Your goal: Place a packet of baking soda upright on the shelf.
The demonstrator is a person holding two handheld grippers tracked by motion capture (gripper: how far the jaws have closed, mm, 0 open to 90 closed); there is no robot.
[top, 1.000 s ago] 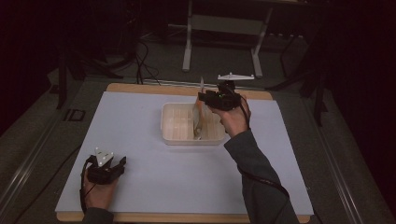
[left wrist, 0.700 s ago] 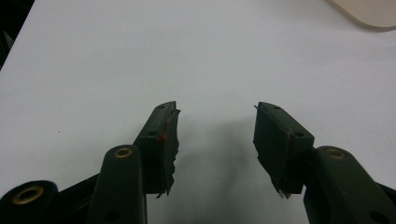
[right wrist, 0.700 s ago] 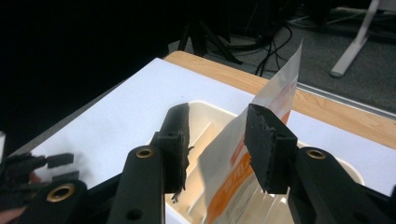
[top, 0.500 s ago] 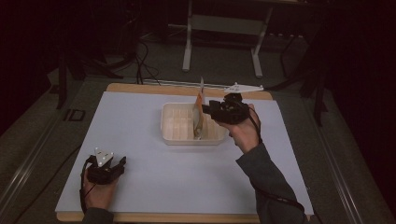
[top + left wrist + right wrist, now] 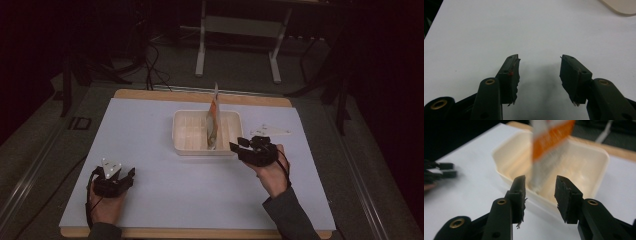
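Packet (image 5: 213, 122): upright in the tub (image 5: 182, 145).
Right gripper (image 5: 540, 192): beside the tub, jaws apart (empty).
Left gripper (image 5: 539, 72): well off, open, empty.

The packet (image 5: 213, 117) stands in the tray (image 5: 186, 134) (toward its right side); the right gripper (image 5: 239, 148) is just beside the tray.

The tray (image 5: 190, 131) looks like smooth cream plastic with a faint sheen. The packet (image 5: 214, 120) standing in it seems glossy orange and white film. The surface (image 5: 200, 185) carries a matt white sheet over a wooden edge. Each tool's pads (image 5: 519, 195) are matt black, frayed rubber.
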